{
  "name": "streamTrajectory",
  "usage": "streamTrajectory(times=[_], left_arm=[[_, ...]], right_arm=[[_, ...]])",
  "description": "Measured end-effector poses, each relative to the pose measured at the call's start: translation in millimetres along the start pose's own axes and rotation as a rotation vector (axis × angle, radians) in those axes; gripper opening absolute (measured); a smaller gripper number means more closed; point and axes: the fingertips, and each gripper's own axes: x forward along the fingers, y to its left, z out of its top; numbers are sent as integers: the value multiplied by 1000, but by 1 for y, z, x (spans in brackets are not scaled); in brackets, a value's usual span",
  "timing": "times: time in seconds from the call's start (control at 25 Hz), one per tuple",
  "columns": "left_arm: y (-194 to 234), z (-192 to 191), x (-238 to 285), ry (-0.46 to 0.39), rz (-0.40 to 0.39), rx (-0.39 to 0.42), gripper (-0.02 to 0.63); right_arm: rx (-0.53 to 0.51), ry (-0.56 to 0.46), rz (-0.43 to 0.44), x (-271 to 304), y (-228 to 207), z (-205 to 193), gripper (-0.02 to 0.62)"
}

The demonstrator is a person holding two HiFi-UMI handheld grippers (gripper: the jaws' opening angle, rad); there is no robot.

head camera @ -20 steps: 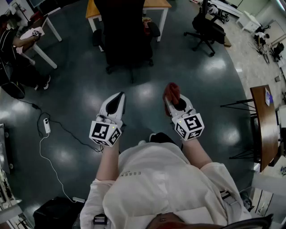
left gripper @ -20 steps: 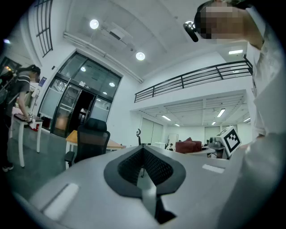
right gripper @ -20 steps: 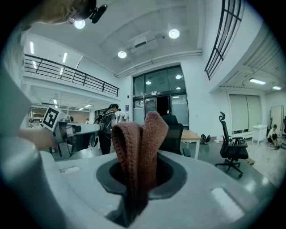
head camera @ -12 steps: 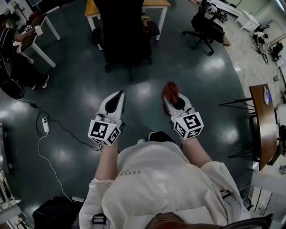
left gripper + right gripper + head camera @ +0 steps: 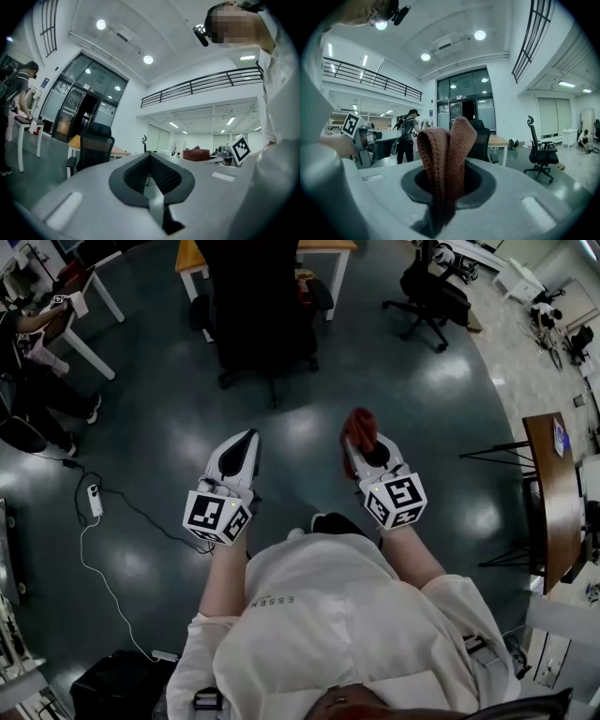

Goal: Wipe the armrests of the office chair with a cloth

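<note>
A black office chair [image 5: 264, 310] stands ahead of me at the top of the head view, by a wooden desk, with an armrest [image 5: 322, 298] showing on its right side. The chair [image 5: 92, 151] appears small and far off in the left gripper view, and the chair [image 5: 480, 138] sits behind the cloth in the right gripper view. My right gripper [image 5: 357, 442] is shut on a folded reddish-brown cloth [image 5: 446, 159] that sticks up from its jaws; the cloth [image 5: 359, 431] is well short of the chair. My left gripper [image 5: 246, 444] is shut with nothing in it.
A wooden desk [image 5: 197, 257] stands behind the chair. A second black office chair [image 5: 431, 298] is at the upper right. A person [image 5: 33, 352] stands by a white table at the upper left. A white cable and power strip [image 5: 97, 502] lie on the floor left. A brown table [image 5: 555, 493] is at the right.
Both grippers hold almost the same pose. The view has shifted slightly, and the person at the upper left has moved a little.
</note>
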Motion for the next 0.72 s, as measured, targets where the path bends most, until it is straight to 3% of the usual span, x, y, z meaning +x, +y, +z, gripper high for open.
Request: streamTrajectory(times=[0.4, 0.72], left_arm=[[13, -8, 16, 23, 0, -27, 17], [36, -35, 67, 87, 21, -56, 17]], right_arm=[[28, 10, -15, 11, -13, -3, 55], [67, 46, -25, 45, -62, -20, 55]])
